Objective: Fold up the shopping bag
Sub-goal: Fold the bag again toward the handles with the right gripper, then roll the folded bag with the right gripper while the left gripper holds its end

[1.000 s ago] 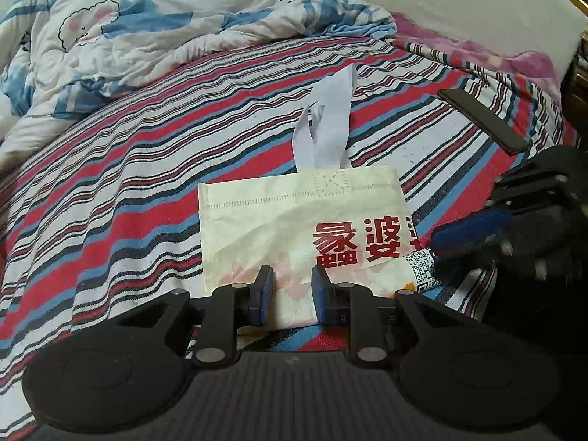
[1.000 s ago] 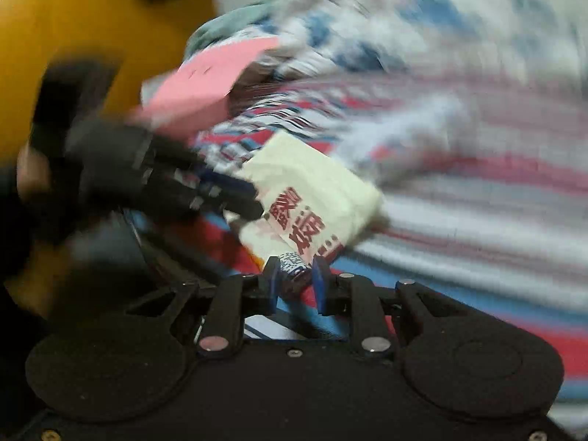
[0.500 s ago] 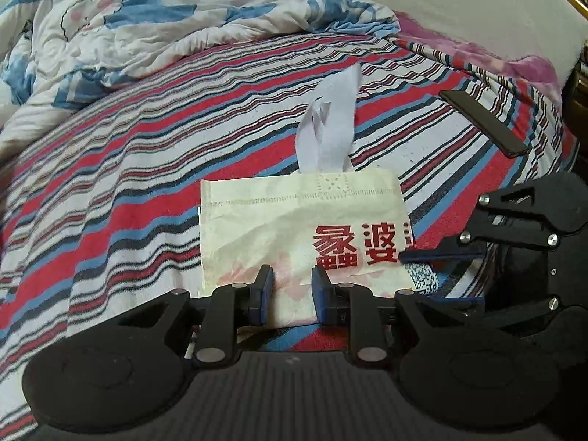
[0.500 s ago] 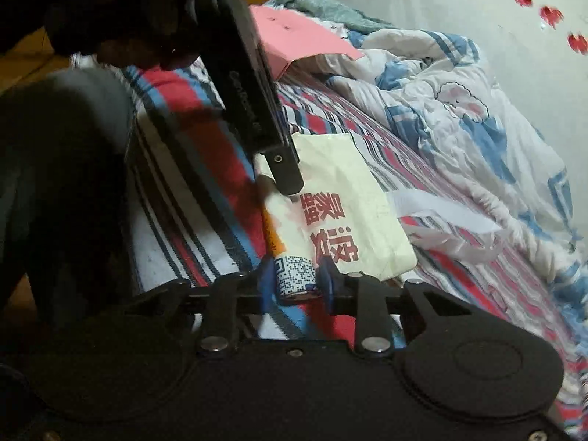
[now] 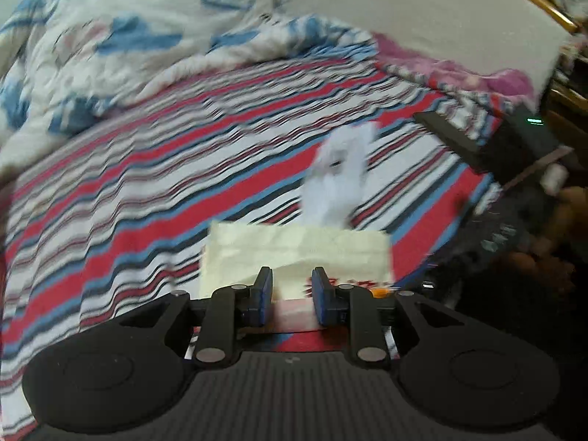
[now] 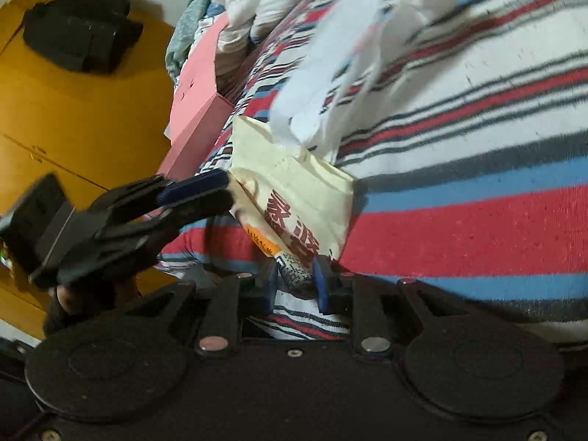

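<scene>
The cream shopping bag (image 5: 294, 250) with red characters lies partly raised off the striped bed, its white handles (image 5: 341, 176) trailing away from me. In the left wrist view my left gripper (image 5: 292, 284) has the bag's near edge between its blue pads. The right wrist view shows this left gripper (image 6: 226, 189) pinching the bag's (image 6: 294, 191) far corner, fingers close together. My right gripper (image 6: 294, 279) holds the bunched corner with the QR code between its pads, and its jaws are closing. The handles (image 6: 349, 47) hang blurred above the sheet.
The bed has a red, blue and white striped sheet (image 5: 147, 202). A white and blue quilt (image 5: 110, 47) lies bunched at the far side. A flat black object (image 5: 452, 136) rests near the right edge. A pink box (image 6: 198, 110) sits beside the bed, and a black bag (image 6: 81, 33) on the yellow wood.
Both grippers have lifted the bag's near edge off the sheet. The right gripper has rolled and swung sideways, the handles flap, and most red characters have left the left view.
</scene>
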### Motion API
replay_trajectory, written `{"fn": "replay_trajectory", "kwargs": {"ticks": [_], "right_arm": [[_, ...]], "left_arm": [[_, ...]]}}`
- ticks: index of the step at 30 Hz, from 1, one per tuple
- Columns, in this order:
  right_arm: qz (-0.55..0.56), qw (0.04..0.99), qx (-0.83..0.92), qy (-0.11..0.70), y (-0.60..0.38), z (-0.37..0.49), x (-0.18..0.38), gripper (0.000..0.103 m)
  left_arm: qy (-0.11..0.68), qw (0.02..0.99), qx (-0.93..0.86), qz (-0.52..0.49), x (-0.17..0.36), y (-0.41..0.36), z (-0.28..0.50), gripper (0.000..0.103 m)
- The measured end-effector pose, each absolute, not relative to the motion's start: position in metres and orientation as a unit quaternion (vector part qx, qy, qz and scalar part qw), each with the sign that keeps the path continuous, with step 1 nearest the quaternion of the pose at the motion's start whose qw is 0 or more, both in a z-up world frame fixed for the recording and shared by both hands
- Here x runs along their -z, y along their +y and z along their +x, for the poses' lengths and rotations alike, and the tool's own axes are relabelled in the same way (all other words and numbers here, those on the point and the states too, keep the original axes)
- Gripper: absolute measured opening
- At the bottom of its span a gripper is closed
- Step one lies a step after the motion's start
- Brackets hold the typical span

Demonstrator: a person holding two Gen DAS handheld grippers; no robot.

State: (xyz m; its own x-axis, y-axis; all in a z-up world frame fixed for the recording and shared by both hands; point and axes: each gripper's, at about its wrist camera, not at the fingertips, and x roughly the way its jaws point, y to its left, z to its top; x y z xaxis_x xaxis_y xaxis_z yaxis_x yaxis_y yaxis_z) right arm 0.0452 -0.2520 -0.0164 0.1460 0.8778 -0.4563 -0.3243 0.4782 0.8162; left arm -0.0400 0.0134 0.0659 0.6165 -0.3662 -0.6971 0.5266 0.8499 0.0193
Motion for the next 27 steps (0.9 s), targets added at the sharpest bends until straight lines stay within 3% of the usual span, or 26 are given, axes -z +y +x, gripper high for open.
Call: {"fn": "replay_trajectory", "kwargs": {"ticks": [9,12,19,25,27], "right_arm": [[0.300,0.690,-0.424,0.503,-0.256,0.037,0.023,0.017],[0.253,0.727,-0.428,0.473,-0.249,0.024,0.010,0.017],[-0.044,0.859,-0.407,0.306,-0.209,-0.044,-0.023,0.022],[-0.212,0.874,-0.386,0.205,-0.183,-0.077,-0.019,0.035],[-0.260,0.866,-0.380,0.195,-0.182,-0.085,-0.011,0.035]], "left_arm": [[0.369,0.888,0.240,0.133,-0.053,0.005,-0.031,0.022],[0.374,0.888,0.239,0.123,-0.052,0.007,-0.026,0.022],[0.374,0.890,0.227,0.128,-0.037,0.000,-0.021,0.021],[0.377,0.892,0.222,0.111,-0.037,0.005,-0.022,0.021],[0.379,0.892,0.223,0.107,-0.037,0.006,-0.021,0.021]]}}
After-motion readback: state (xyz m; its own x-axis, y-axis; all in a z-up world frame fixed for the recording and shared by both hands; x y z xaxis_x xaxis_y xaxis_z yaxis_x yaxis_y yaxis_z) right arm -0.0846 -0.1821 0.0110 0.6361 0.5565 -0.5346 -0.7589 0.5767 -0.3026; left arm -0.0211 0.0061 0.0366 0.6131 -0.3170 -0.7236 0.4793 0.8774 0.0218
